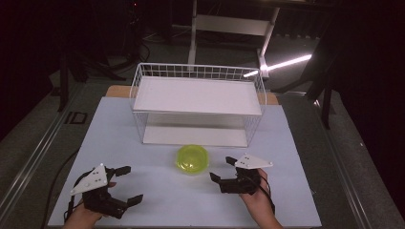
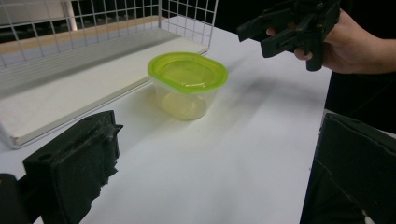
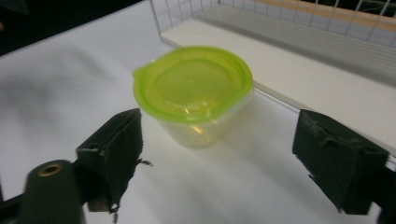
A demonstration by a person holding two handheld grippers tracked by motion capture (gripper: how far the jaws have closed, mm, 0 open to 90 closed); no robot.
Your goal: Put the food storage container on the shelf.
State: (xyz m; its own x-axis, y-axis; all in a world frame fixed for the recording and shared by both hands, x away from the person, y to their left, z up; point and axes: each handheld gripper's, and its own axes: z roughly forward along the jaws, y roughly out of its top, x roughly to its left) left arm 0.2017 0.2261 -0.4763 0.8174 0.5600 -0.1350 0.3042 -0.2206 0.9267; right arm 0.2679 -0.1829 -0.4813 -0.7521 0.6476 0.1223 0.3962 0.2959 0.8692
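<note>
Where the high view looks down on the white worktop (image 1: 143,191), a clear tub with a lime-green lid (image 1: 193,158) stands near the middle, just in front of a white wire rack (image 1: 198,102) with two shelf boards. Left tongs (image 1: 128,183) sit at the near left corner, jaws spread, nothing between them. Right tongs (image 1: 222,168) lie just right of the tub, apart from it, jaws spread and empty. Bare worktop lies between the two hands and along the near edge; the tub's left side is open too. A dark marking on the floor left of the worktop, too small to read.

Left gripper view: own two black jaws stand wide at the bottom corners, bare worktop between them. Tub (image 2: 187,84) upright ahead, lid on, no label or writing to be seen. Rack's lower board edge (image 2: 70,107) runs near the tub's far side. Right tongs (image 2: 261,37) hover beyond the tub, near the worktop's right edge, a hand (image 2: 348,44) behind them.

Right gripper view: jaws released, well apart, neither pad touching the tub (image 3: 194,95), which stands ahead and between them. Lid has a small tab at its left rim. Rack board (image 3: 327,74) just behind.
</note>
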